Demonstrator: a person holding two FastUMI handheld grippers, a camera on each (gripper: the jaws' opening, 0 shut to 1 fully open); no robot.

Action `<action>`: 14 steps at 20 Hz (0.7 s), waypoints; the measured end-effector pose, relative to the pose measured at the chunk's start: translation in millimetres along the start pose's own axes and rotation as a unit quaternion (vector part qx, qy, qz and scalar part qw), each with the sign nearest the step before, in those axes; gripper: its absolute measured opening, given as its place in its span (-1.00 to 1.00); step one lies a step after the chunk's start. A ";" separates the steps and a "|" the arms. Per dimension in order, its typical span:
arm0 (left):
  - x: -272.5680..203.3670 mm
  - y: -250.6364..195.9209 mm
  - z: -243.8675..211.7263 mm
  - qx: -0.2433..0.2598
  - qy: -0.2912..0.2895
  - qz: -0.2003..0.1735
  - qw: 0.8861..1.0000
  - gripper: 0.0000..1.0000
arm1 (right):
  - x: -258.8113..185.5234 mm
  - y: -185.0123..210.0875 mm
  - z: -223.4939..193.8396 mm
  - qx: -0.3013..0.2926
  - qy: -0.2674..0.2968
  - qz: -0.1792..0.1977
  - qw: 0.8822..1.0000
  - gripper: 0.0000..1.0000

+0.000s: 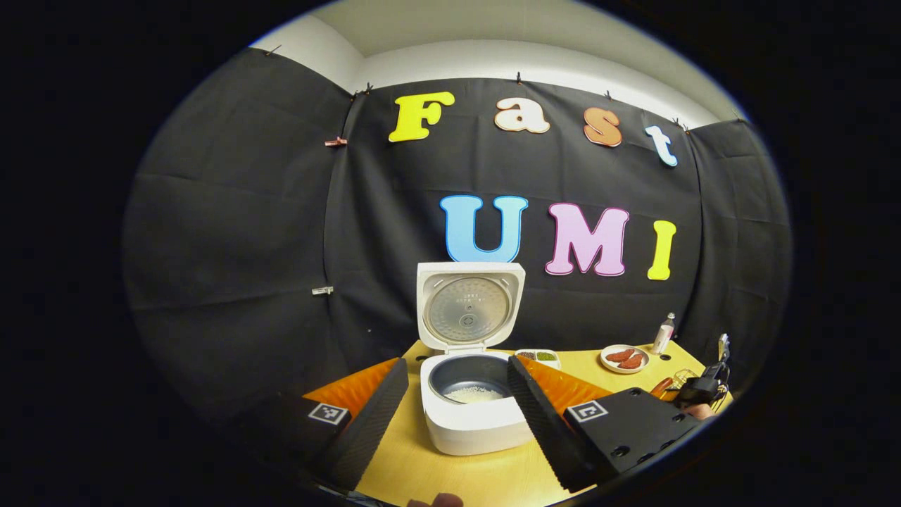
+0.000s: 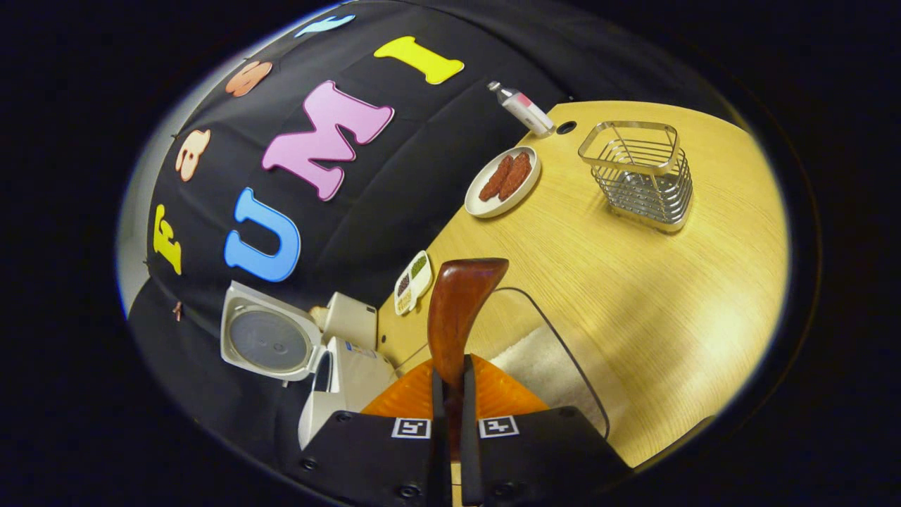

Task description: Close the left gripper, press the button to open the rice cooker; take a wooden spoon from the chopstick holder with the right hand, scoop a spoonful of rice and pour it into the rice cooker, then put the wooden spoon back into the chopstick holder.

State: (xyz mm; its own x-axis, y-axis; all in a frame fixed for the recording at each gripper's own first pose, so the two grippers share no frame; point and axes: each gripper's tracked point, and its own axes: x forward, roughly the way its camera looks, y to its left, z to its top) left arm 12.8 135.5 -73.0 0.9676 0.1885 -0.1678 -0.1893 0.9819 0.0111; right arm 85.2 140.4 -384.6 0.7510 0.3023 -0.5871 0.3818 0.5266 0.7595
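With the right hand-held gripper (image 2: pixel 450 394) pinching the wooden spoon (image 2: pixel 457 310) and the left hand-held gripper (image 1: pixel 457 408) spread, a tilted carry toward the chopstick holder (image 2: pixel 639 176) at upper right could snag its rim.

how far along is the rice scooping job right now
Done: the rice cooker stands open, lid up, with some rice in its pot. In hand: the right gripper is shut on the wooden spoon, which is out of the wire chopstick holder. Left: returning the spoon to the holder, plus any scoop still needed.
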 end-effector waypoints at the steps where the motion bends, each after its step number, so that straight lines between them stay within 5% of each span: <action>1: -2.2 0.6 1.6 0.001 0.000 0.001 1.000 0.94 | -2.8 2.6 5.8 0.009 -0.005 0.011 1.000 -0.80; 14: -25.0 3.5 7.0 -0.006 -0.007 0.000 1.000 0.94 | -49.0 45.5 56.3 0.098 -0.039 0.079 0.991 -0.80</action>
State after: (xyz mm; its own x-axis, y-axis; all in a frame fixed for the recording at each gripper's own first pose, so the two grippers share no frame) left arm -10.9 134.3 -61.9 0.9701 0.1880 -0.1535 -0.1904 0.9817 -0.0012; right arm 96.1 104.8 -305.5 0.8463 0.3023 -0.4387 0.3474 0.3112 0.8846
